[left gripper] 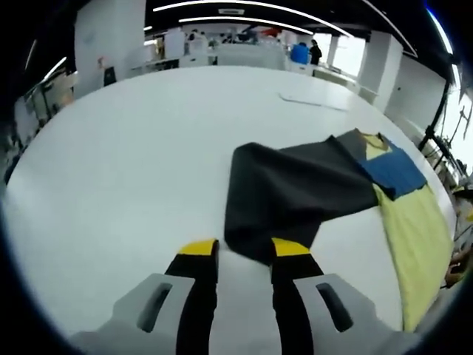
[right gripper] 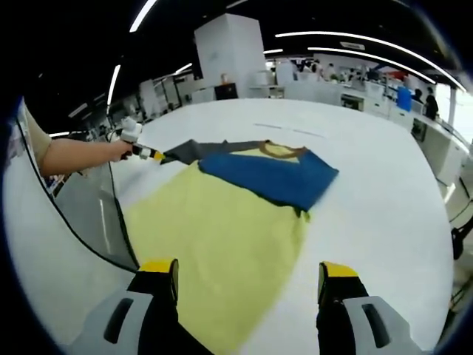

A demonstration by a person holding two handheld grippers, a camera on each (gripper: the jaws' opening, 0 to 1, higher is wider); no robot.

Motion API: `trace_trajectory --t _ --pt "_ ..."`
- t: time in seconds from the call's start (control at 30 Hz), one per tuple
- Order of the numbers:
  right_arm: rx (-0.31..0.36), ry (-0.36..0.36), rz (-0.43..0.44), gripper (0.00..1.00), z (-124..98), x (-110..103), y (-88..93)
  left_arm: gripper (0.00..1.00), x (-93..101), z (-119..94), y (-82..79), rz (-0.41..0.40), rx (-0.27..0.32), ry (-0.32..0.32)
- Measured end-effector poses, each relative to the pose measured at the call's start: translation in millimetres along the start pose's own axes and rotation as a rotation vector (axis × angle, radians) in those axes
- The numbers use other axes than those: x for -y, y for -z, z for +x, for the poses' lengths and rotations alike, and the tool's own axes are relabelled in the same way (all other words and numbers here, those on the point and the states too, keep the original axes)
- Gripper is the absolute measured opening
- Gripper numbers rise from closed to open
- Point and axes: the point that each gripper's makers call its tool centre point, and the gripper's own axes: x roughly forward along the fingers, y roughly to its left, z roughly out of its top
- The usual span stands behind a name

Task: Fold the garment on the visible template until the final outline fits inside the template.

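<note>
On white table (left gripper: pixel 133 185), garment (right gripper: pixel 222 222) lay spread flat: yellow body, blue panel (right gripper: pixel 273 176), dark grey sleeve (left gripper: pixel 288 196). Template outline not discernible, possibly faint line far across table. Left gripper (left gripper: pixel 245 250) jaws narrowly apart, sleeve edge between tips, apparently pinched. Right gripper (right gripper: pixel 250 272) jaws wide, holding nothing, above yellow hem. Best approach: carry sleeve inward across body, keep cloth low, avoid dragging body.

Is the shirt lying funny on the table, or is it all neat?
It looks a bit messy. The dark grey sleeve is stretched out sideways across the white table, away from the yellow body, with the left gripper at its tip. The blue part sits crookedly folded over the yellow.
</note>
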Motion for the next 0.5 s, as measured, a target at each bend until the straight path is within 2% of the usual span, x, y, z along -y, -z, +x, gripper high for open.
trace_trajectory --t 0.37,0.5 --pt "0.038 -0.004 -0.008 0.76 -0.5 -0.8 -7.9 0.00 0.8 2.6 -1.0 0.015 -0.030 0.009" --pt "0.039 -0.006 -0.006 0.76 0.4 -0.8 -6.4 0.00 0.5 2.2 -1.9 0.015 -0.034 0.008"
